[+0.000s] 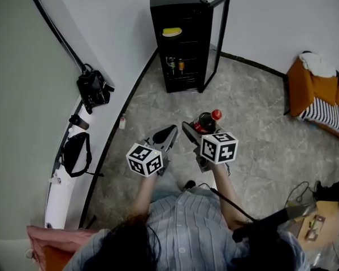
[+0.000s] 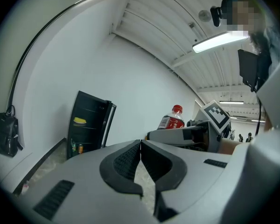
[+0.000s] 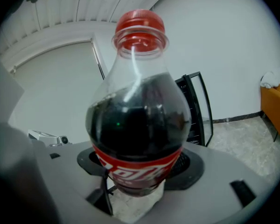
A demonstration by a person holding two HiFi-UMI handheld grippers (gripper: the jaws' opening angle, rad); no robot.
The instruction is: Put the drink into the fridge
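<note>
A cola bottle [image 3: 137,125] with a red cap and red label is held upright in my right gripper [image 3: 139,171], whose jaws press on its sides. In the head view the bottle [image 1: 206,121] sits just ahead of the right gripper [image 1: 199,135]. My left gripper [image 1: 165,134] hangs beside it, shut and empty; its dark pads [image 2: 130,164] meet at the tips. The black fridge [image 1: 181,38] stands ahead by the wall with its glass door [image 1: 217,35] swung open to the right. A yellow item lies on an upper shelf, and bottles and cans stand lower down.
A black bag [image 1: 93,89] hangs on the left wall, another bag [image 1: 74,151] on a white ledge. An orange chair [image 1: 319,92] with white cloth stands at the right. Cables and a small table [image 1: 313,219] are near my right side. Grey stone floor lies between me and the fridge.
</note>
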